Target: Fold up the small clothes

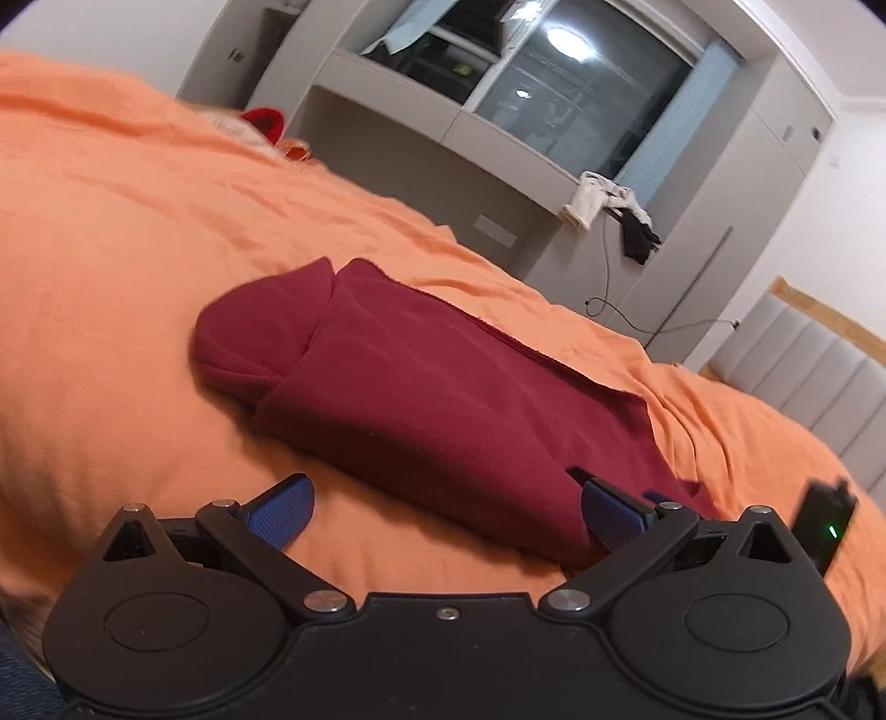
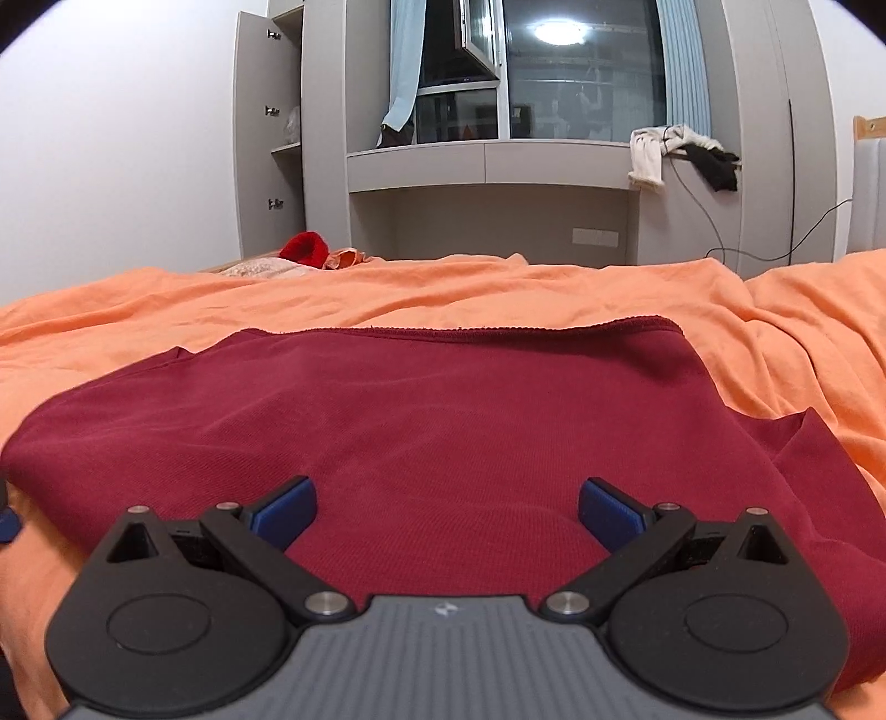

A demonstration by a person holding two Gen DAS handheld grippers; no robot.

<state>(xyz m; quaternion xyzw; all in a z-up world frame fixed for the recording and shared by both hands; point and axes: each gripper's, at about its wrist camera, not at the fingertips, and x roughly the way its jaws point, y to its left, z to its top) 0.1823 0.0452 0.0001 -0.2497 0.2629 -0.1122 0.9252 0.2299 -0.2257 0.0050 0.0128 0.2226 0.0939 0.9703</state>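
Both grippers gape empty — left gripper (image 1: 447, 512), right gripper (image 2: 447, 512) — over folded maroon garment (image 2: 421, 421).

A dark red garment (image 2: 443, 421) lies folded flat on the orange bedding, near side toward both cameras, its hood (image 1: 255, 332) lying at the left

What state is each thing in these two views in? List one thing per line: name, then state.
Maroon garment: partly folded, lying flat on the bed.
Orange bedsheet: spread out, wrinkled.
Left gripper: open, holding nothing, at the garment's near edge.
Right gripper: open, holding nothing, over the garment.
Window: one pane swung open.
White cloth: draped over the ledge.
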